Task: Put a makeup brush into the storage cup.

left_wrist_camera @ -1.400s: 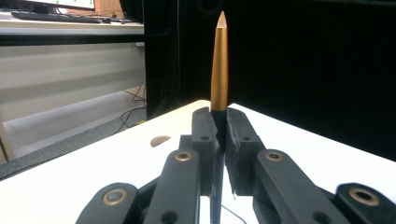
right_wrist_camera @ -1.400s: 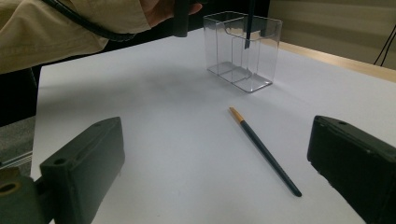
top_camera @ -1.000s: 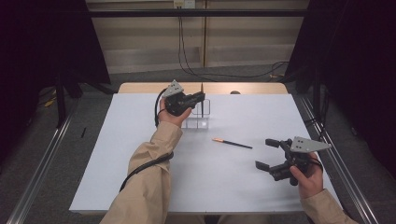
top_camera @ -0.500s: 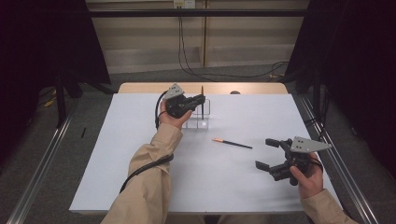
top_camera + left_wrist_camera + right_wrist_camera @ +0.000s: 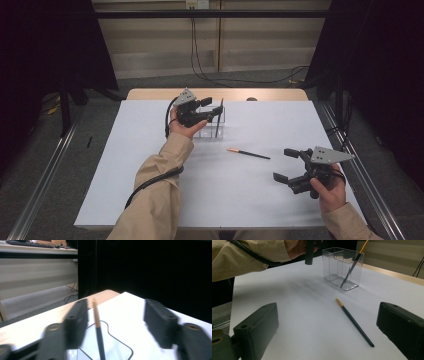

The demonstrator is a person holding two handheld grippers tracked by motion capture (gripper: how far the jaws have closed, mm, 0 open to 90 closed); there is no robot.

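pencil (image 5: 218, 116) in holder (image 5: 212, 129), another (flat) (image 5: 248, 153) before

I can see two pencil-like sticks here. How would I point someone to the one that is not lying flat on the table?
Start at the white table top and go to the clear plastic box with compartments near its far edge, beside the left gripper, whose jaws have just been opening. The thin dark stick with an orange end leans inside that box, tip up. The other dark stick lies flat on the table.
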